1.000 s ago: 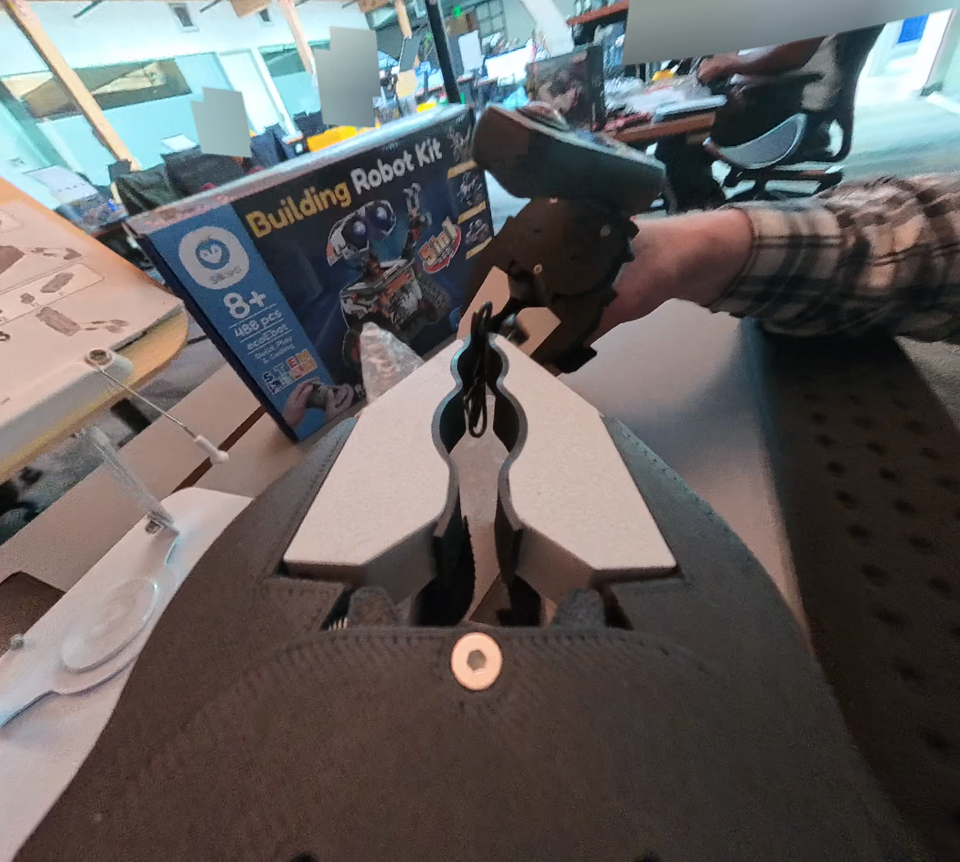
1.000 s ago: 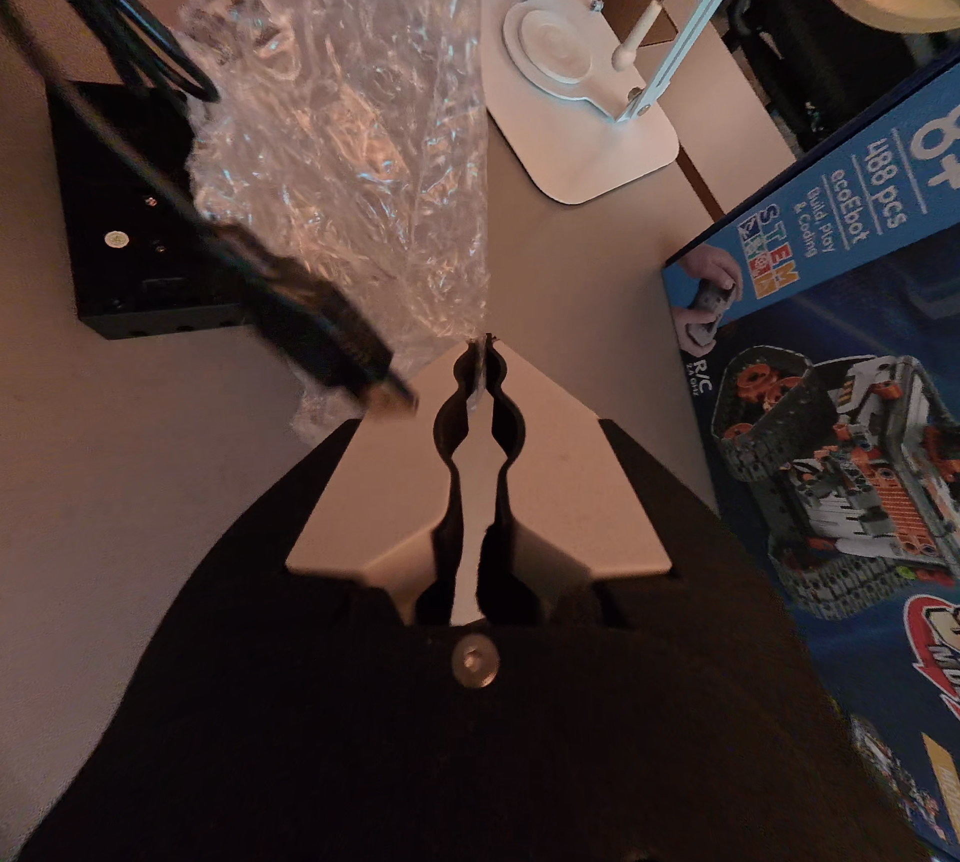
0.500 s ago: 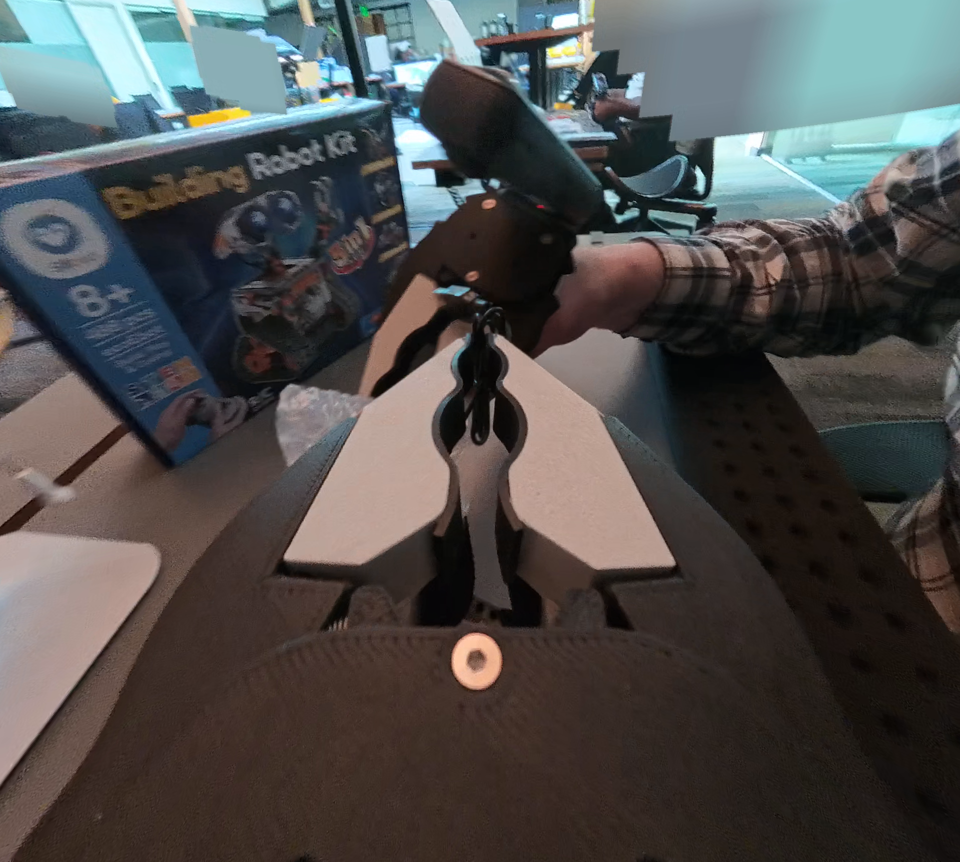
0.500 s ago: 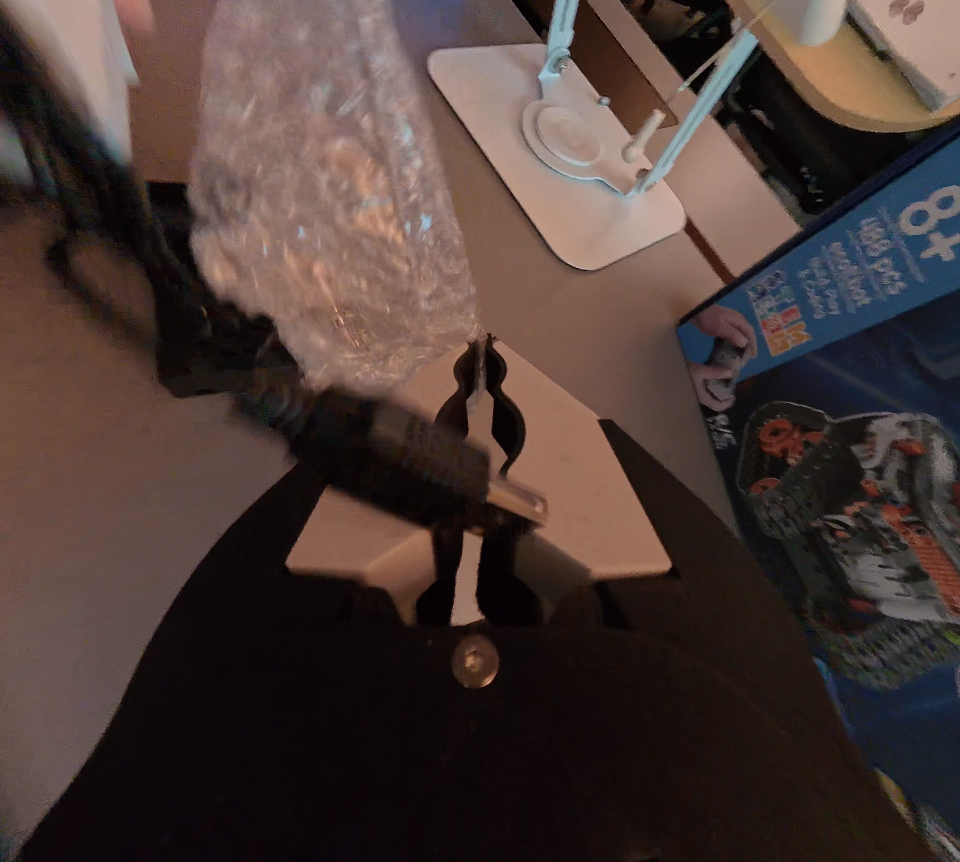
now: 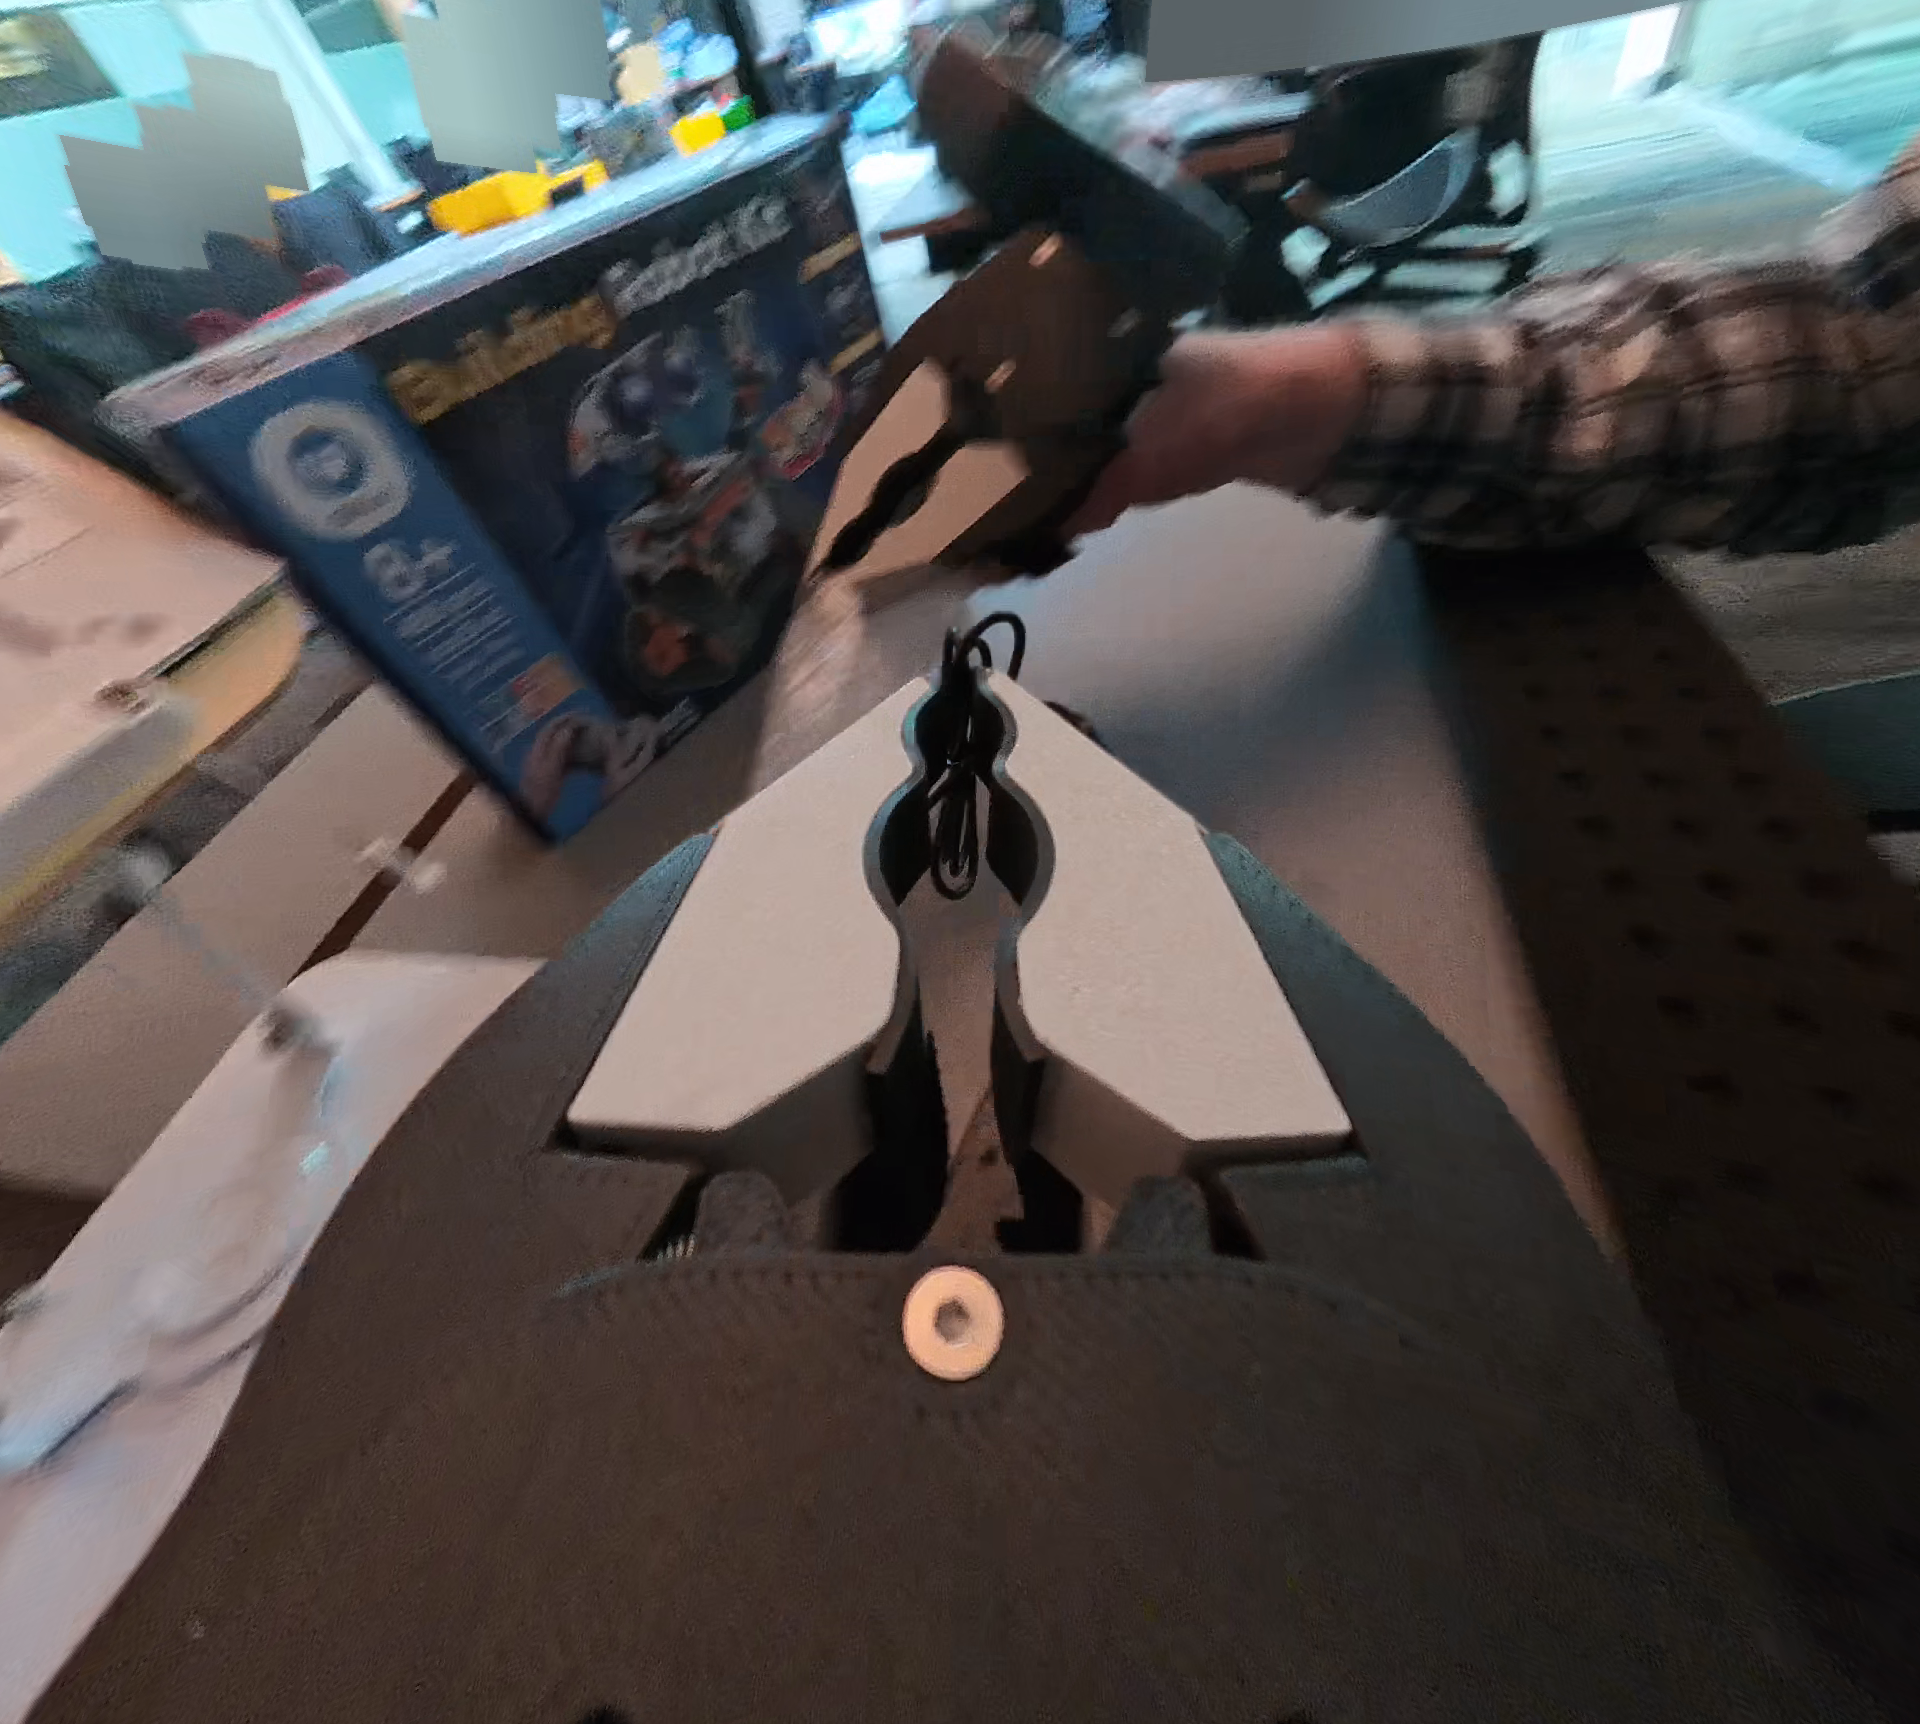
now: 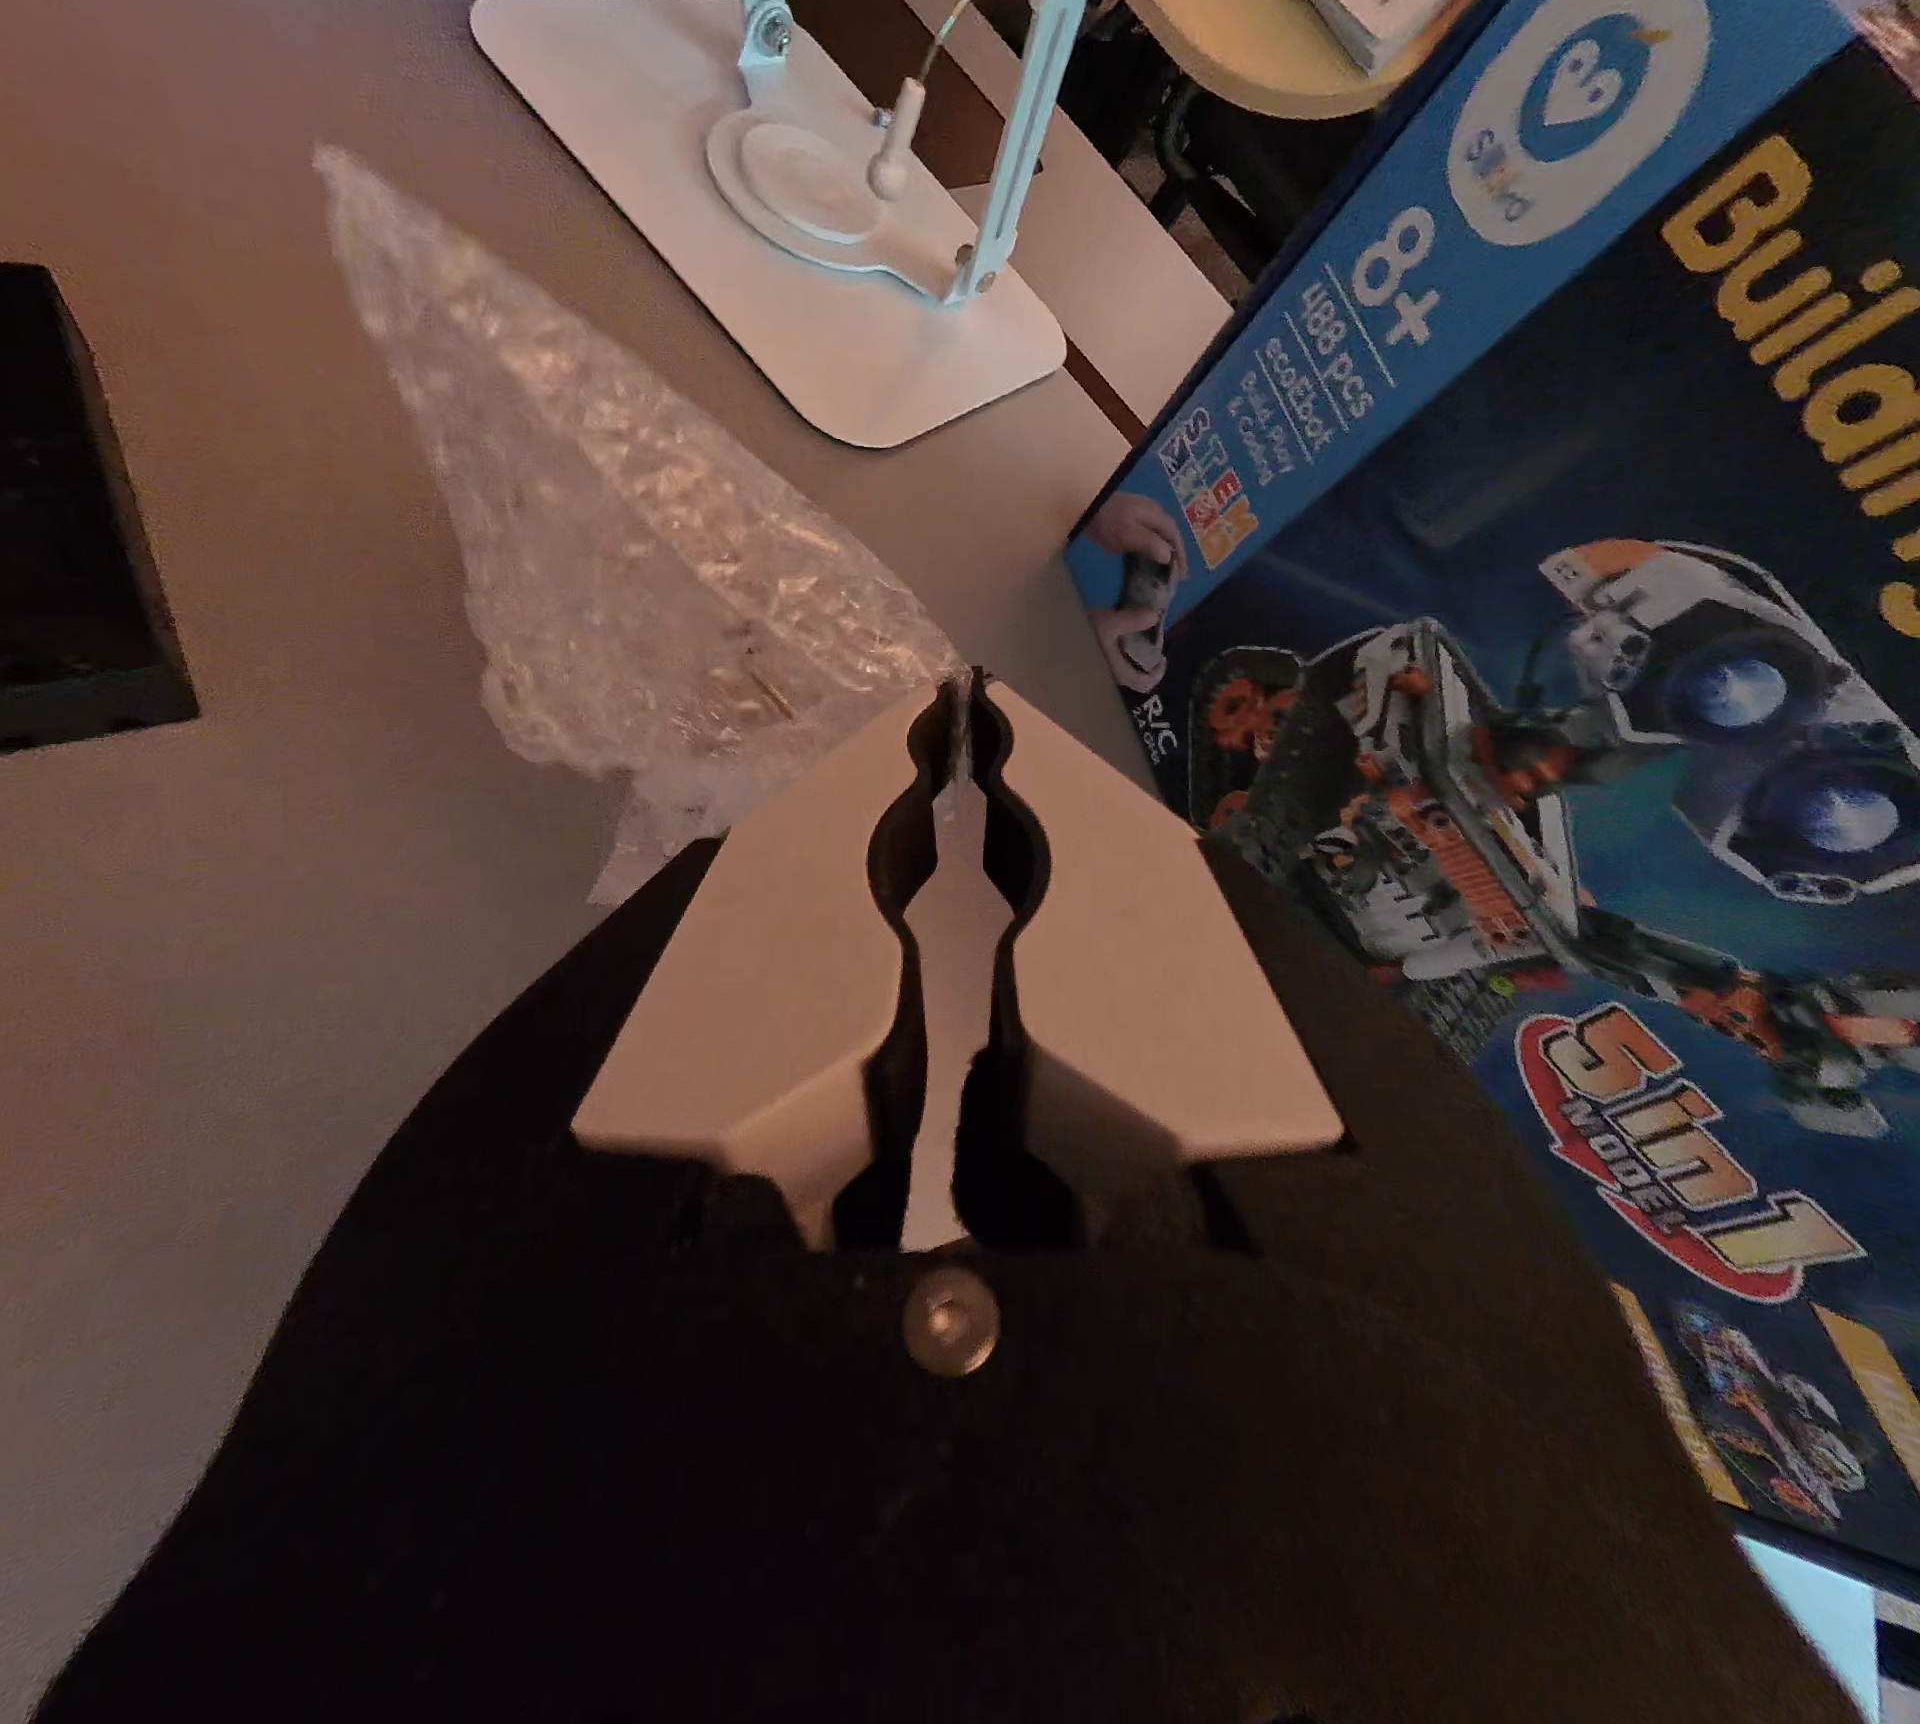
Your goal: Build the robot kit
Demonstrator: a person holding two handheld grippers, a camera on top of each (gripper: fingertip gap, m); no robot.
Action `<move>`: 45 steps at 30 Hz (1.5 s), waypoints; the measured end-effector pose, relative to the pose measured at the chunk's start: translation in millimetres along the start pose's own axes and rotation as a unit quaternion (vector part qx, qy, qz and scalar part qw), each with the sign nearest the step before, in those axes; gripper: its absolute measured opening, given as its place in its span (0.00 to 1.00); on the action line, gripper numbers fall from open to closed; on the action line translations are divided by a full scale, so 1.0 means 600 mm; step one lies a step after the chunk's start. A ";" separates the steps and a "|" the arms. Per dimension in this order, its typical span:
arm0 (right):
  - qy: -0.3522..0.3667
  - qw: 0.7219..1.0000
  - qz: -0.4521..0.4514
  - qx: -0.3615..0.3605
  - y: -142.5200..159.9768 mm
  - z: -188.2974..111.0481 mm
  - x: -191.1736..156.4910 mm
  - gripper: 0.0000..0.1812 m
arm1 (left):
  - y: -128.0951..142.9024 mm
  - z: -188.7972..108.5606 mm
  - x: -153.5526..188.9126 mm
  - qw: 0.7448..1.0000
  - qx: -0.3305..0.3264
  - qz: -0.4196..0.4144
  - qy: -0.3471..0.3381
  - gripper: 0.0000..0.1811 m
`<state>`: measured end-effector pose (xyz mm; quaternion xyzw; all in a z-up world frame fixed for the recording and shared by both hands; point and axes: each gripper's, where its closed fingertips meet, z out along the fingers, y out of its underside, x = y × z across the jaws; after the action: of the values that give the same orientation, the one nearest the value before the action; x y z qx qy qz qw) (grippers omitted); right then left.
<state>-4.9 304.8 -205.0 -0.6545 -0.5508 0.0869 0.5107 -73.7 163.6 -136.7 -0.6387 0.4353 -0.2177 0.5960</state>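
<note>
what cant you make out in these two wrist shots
- Black cable, left wrist view: only a loop shows; the left gripper hides the rest.
- Bubble wrap bag, right wrist view: its contents are too small and glary; the right gripper covers the pinched corner.
- Black box: cut by the left edge.
- Toy box, left wrist view: motion-blurred.

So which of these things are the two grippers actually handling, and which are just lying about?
In hand:
- left gripper shut on black cable
- right gripper shut on bubble-wrap bag

Lying about:
- blue toy box
- white lamp base
- black box
- table
</note>
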 end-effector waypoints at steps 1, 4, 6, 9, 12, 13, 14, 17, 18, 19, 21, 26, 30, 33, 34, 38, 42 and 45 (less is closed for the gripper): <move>0.006 1.000 -0.010 -0.003 0.006 0.000 0.005 0.00 | 0.023 -0.005 -0.021 0.999 -0.028 0.006 -0.022 0.00; 0.003 0.999 -0.031 -0.019 0.023 0.005 0.003 0.00 | 0.082 -0.017 -0.079 0.992 -0.087 -0.004 -0.090 0.00; -0.022 0.999 -0.030 -0.037 0.036 0.012 -0.013 0.00 | 0.119 -0.020 -0.112 0.984 -0.116 -0.004 -0.133 0.00; -0.039 0.998 -0.028 -0.042 0.038 0.013 -0.023 0.00 | 0.164 -0.011 -0.120 0.979 -0.156 -0.009 -0.134 0.00; -0.061 0.997 -0.006 -0.043 0.038 0.011 -0.031 0.00 | 0.198 -0.001 -0.109 0.972 -0.203 -0.002 -0.116 0.00; -0.066 0.997 -0.004 -0.044 0.037 0.011 -0.035 0.00 | 0.210 0.000 -0.109 0.968 -0.220 0.003 -0.116 0.00; -0.073 0.996 0.000 -0.044 0.036 0.011 -0.039 0.00 | 0.219 0.002 -0.104 0.967 -0.230 0.006 -0.109 0.00; -0.083 0.995 0.007 -0.047 0.035 0.011 -0.047 0.00 | 0.235 0.001 -0.099 0.962 -0.251 0.010 -0.106 0.03; -0.086 0.995 0.013 -0.047 0.035 0.011 -0.049 0.00 | 0.234 0.000 -0.097 0.962 -0.252 0.012 -0.104 0.08; -0.090 0.995 0.018 -0.047 0.035 0.012 -0.050 0.00 | 0.231 -0.001 -0.096 0.962 -0.253 0.010 -0.102 0.13; -0.091 0.994 0.023 -0.049 0.038 0.012 -0.049 0.00 | 0.225 -0.008 -0.100 0.960 -0.256 0.013 -0.110 0.20; -0.102 0.993 0.023 -0.048 0.036 0.011 -0.054 0.00 | 0.207 -0.025 -0.092 0.961 -0.259 0.016 -0.100 0.27; -0.117 0.991 0.035 -0.044 0.035 0.010 -0.060 0.00 | 0.173 -0.028 -0.058 0.969 -0.239 0.028 -0.059 0.20; -0.126 0.990 0.049 -0.043 0.032 0.010 -0.065 0.00 | 0.117 0.003 0.003 0.978 -0.201 0.053 -0.004 0.14; -0.129 0.989 0.052 -0.042 0.031 0.010 -0.067 0.00 | 0.098 0.021 0.030 0.980 -0.189 0.065 0.015 0.14; -0.138 0.988 0.056 -0.039 0.025 0.012 -0.077 0.00 | 0.096 0.116 0.076 0.966 -0.223 0.129 0.001 0.06; -0.142 0.987 0.062 -0.036 0.021 0.011 -0.083 0.00 | 0.163 0.168 -0.010 0.930 -0.302 0.162 -0.133 0.00; -0.155 0.984 0.076 -0.032 0.020 0.010 -0.084 0.00 | 0.183 0.181 -0.043 0.911 -0.320 0.187 -0.181 0.00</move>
<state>-20.3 268.8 -239.9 -0.6890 -0.5744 0.2081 0.3899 -33.1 256.3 -255.9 -0.7306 0.4776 0.1680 0.4582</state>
